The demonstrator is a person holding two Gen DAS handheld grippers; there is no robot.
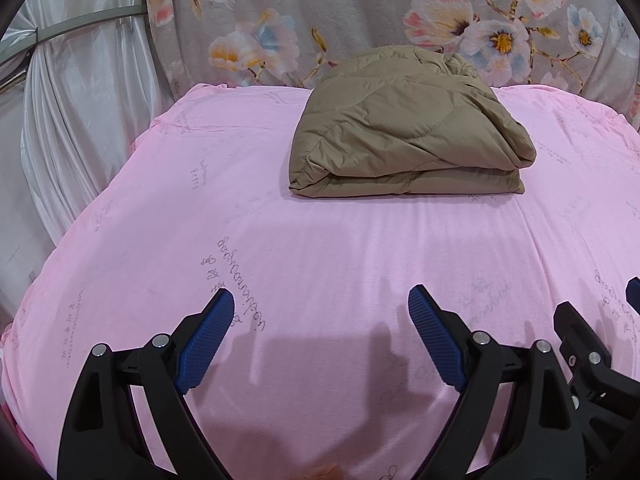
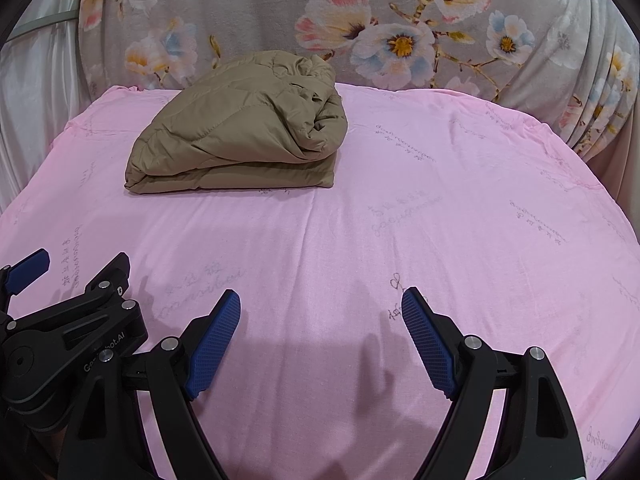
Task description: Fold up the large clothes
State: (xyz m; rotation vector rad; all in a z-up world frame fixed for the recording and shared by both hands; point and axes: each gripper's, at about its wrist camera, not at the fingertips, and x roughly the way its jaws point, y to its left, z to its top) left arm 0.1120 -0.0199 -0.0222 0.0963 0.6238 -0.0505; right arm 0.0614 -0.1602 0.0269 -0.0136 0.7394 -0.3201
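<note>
A tan quilted jacket [image 1: 404,128] lies folded into a thick bundle on the pink sheet [image 1: 280,240], toward the far side; it also shows in the right wrist view [image 2: 240,128]. My left gripper [image 1: 320,308] is open and empty, hovering over the near part of the sheet, well short of the jacket. My right gripper [image 2: 320,304] is open and empty, beside the left one and just as far from the jacket. The left gripper's body [image 2: 64,320] shows at the lower left of the right wrist view, and part of the right gripper [image 1: 592,344] at the lower right of the left wrist view.
A grey floral cloth [image 1: 360,12] hangs behind the bed along its far edge. White curtains [image 1: 80,120] hang at the left side. The pink sheet [image 2: 440,220] drops off at the left and right edges of the bed.
</note>
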